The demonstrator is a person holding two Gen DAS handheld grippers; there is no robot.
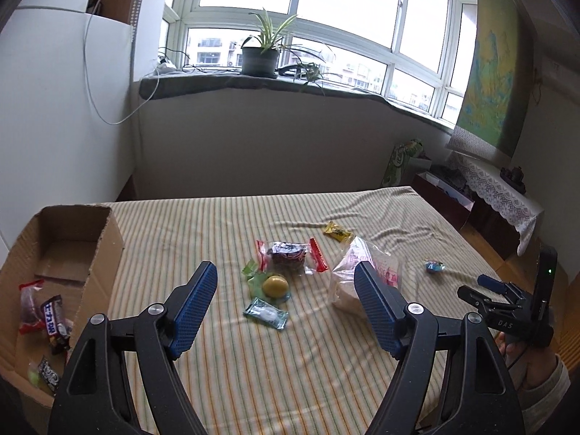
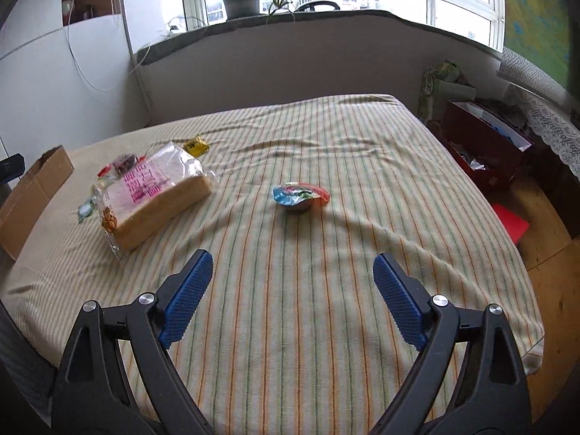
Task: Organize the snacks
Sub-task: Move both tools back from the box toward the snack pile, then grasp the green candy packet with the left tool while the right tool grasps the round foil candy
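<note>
Several snacks already in cardboard box (image 1: 54,239) | six left on striped surface (image 1: 224,362), including bread bag (image 2: 152,195) | left claw (image 1: 284,286) spread, empty | right claw (image 2: 293,272) spread, empty

Left gripper (image 1: 284,282) tilts downward, jaws wide, nothing between. Right gripper (image 2: 293,272) likewise wide and empty, gripped by a hand (image 1: 514,351).

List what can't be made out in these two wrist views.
- Brown cardboard box: left wrist view, near end cut off by the frame edge and the left gripper.
- Clear red-ended wrapped dark snack: right wrist view, mostly hidden behind the bagged sliced bread loaf.
- Small yellow packet: print too small to read.
</note>
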